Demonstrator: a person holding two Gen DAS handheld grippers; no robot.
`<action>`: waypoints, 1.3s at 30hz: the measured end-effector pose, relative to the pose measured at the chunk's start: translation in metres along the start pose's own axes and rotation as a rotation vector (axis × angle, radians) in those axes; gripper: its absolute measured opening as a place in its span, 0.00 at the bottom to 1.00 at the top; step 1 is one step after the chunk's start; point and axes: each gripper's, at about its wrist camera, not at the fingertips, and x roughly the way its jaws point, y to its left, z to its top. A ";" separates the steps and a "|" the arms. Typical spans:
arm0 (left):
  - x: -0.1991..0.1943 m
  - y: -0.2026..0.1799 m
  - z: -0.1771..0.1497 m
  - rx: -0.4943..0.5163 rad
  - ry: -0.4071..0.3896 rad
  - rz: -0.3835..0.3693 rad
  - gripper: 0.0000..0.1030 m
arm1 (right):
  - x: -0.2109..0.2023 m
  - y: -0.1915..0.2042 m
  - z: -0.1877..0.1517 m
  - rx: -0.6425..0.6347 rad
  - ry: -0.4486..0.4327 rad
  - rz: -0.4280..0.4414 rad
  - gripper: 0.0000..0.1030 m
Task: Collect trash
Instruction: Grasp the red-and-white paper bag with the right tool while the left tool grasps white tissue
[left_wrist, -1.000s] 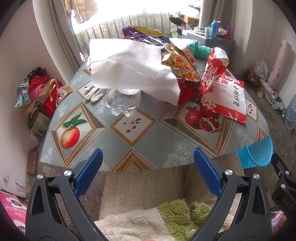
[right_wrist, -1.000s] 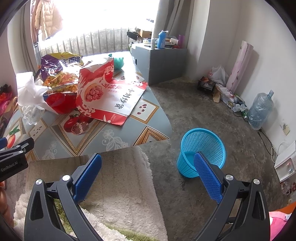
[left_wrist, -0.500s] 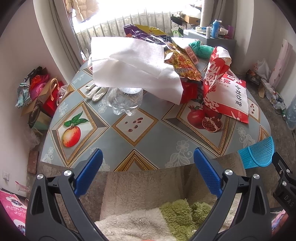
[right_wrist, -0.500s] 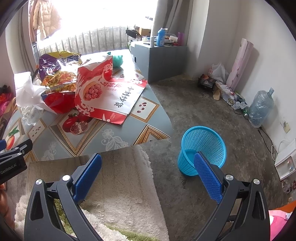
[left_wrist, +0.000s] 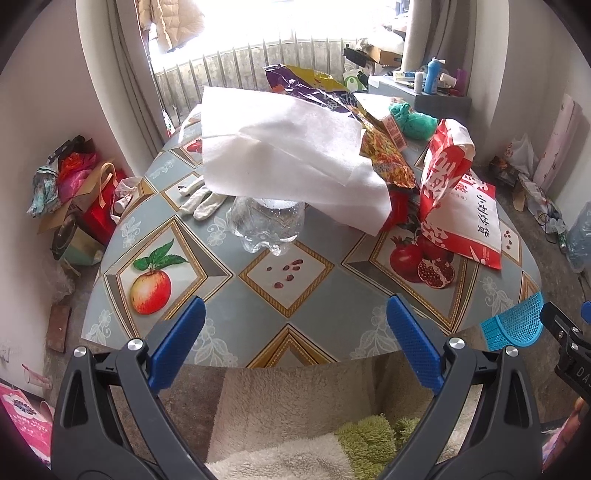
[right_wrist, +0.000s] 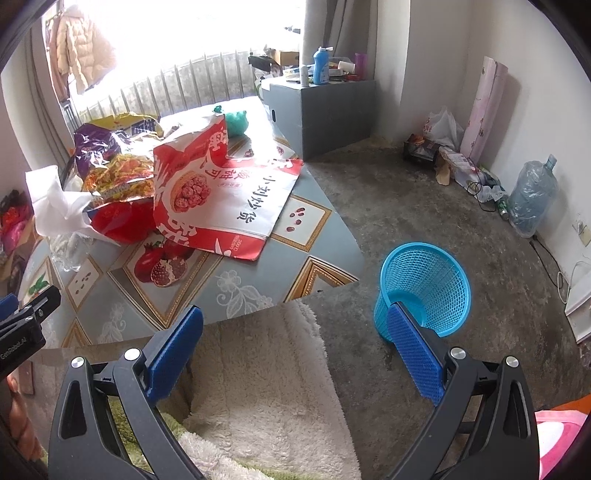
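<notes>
Crinkly wrappers (left_wrist: 384, 162) lying heaped on table (left_wrist: 295, 295).
Both claws, left (left_wrist: 291, 332) and right (right_wrist: 295, 339), hovering wide open, empty; light, slippery — pinch an edge.

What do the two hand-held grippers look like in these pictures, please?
Both look alike. The left hand-held gripper and the right hand-held gripper each have two black plastic clamp-style arms with triangular cut-outs and silver rivets, tipped with blue textured fingers. White lettering shows on the left gripper's body at the right view's left edge. No cables or sleeves are visible.
</notes>
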 end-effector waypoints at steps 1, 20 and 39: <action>0.001 0.003 0.003 -0.004 -0.007 -0.011 0.92 | 0.000 0.001 0.003 0.002 -0.009 0.012 0.94; 0.011 0.055 0.066 -0.125 -0.267 -0.214 0.92 | 0.039 0.023 0.081 0.040 -0.038 0.184 0.76; 0.050 0.052 0.092 -0.192 -0.169 -0.271 0.65 | 0.085 0.046 0.135 0.205 0.067 0.560 0.68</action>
